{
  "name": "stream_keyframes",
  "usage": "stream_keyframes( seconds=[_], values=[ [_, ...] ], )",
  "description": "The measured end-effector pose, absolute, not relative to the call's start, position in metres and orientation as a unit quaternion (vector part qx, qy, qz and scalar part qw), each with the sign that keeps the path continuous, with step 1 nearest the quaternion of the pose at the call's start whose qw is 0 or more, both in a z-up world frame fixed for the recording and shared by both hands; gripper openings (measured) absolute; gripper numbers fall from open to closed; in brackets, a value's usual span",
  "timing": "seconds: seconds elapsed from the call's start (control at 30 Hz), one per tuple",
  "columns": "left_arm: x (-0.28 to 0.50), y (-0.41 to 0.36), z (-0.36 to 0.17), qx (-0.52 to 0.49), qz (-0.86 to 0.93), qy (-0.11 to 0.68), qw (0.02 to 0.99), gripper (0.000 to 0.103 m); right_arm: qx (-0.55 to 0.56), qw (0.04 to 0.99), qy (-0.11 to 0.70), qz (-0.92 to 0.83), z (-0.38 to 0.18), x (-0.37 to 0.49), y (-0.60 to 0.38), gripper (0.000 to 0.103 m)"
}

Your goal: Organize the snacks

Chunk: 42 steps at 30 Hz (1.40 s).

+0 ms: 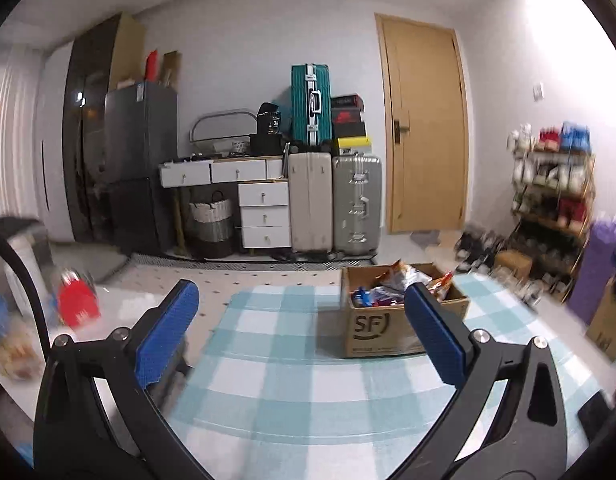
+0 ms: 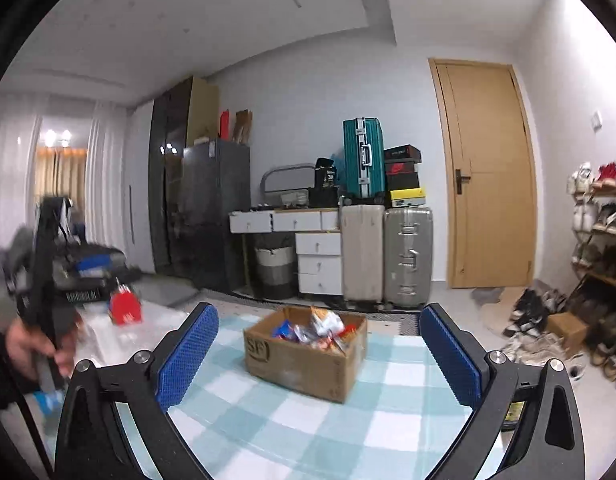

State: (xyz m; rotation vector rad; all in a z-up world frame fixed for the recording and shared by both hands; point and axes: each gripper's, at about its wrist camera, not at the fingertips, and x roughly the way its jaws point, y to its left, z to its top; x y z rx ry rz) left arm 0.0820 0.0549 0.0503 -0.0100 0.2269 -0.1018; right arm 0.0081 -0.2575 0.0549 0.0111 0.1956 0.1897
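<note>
In the left wrist view, the left gripper [image 1: 299, 308] was seen with its jaws spread wide and released; nothing was held between the blue pads [image 1: 163, 332]. A table covered by a blue and white checked cloth [image 1: 291, 380] was seen below the gripper. A cardboard box [image 1: 388, 332] full of snack packets [image 1: 392, 284] was placed on the cloth at about 1 o'clock from the middle of the picture, partly hidden behind the right-hand pad. A red carton [image 1: 77, 304], blurred, was seen at 9 o'clock, beyond the edge of the cloth. Far behind, at 12 o'clock, three suitcases were seen: a teal suitcase [image 1: 311, 104] was stood on top of a beige one and a silver one, next to white drawers [image 1: 263, 216]. A wooden door [image 1: 428, 128] was seen at 2 o'clock and a shoe rack [image 1: 552, 200] at 3 o'clock.

In the right wrist view, the right gripper [image 2: 320, 348] was also seen released, wide apart, with nothing grasped. The same box [image 2: 303, 360] was seen on the cloth [image 2: 308, 432], right at the middle between the two pads but beyond them, not touched. The packets [image 2: 316, 328] were piled inside it. At 9 o'clock a hand [image 2: 31, 348] was seen around a dark handle, blurred, and the red carton [image 2: 125, 308] was seen near it.
</note>
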Motion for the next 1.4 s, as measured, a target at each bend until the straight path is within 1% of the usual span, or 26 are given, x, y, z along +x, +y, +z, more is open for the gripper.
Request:
stream_keyframes(
  seconds=[0.07, 0.17, 0.3, 0.4, 0.5, 0.73, 0.83, 0.93, 1.03, 1.13, 1.2, 1.4],
  values=[
    [0.077, 0.062, 0.037, -0.025, -0.052, 0.111, 0.992, 0.102, 0.01, 0.99, 0.108, 0.094, 0.037, 0.004, -0.254, 0.102],
    [0.078, 0.064, 0.01, -0.028, -0.041, 0.118, 0.992, 0.102, 0.021, 0.988, 0.127, 0.091, 0.008, 0.002, -0.253, 0.102],
    [0.087, 0.053, -0.025, -0.005, -0.033, 0.135, 0.99, 0.102, 0.035, 0.984, 0.148, 0.088, -0.024, 0.011, -0.252, 0.102],
    [0.095, 0.041, -0.052, 0.01, -0.036, 0.151, 0.988, 0.102, 0.042, 0.985, 0.147, 0.081, -0.042, 0.017, -0.253, 0.102],
    [0.107, 0.027, -0.073, 0.013, -0.044, 0.164, 0.985, 0.102, 0.041, 0.986, 0.145, 0.074, -0.055, 0.021, -0.254, 0.102],
    [0.127, 0.012, -0.109, 0.003, -0.054, 0.175, 0.983, 0.102, 0.048, 0.985, 0.155, 0.058, -0.066, 0.035, -0.261, 0.102],
    [0.126, 0.006, -0.104, 0.013, -0.06, 0.174, 0.983, 0.1, 0.054, 0.985, 0.158, 0.052, -0.065, 0.034, -0.265, 0.102],
    [0.122, -0.004, -0.105, 0.028, -0.069, 0.156, 0.985, 0.101, 0.046, 0.984, 0.167, 0.05, -0.066, 0.038, -0.262, 0.102],
    [0.129, -0.004, -0.107, 0.028, -0.055, 0.168, 0.984, 0.102, 0.018, 0.982, 0.182, 0.047, -0.067, 0.044, -0.251, 0.102],
    [0.135, -0.001, -0.11, 0.016, -0.053, 0.175, 0.983, 0.102, -0.001, 0.983, 0.175, 0.06, -0.068, 0.043, -0.242, 0.102],
    [0.132, 0.001, -0.107, 0.013, -0.059, 0.166, 0.984, 0.102, -0.006, 0.983, 0.175, 0.062, -0.069, 0.044, -0.239, 0.102],
    [0.128, -0.006, -0.107, 0.031, -0.064, 0.161, 0.984, 0.102, 0.009, 0.983, 0.171, 0.061, -0.072, 0.045, -0.243, 0.102]
  ],
)
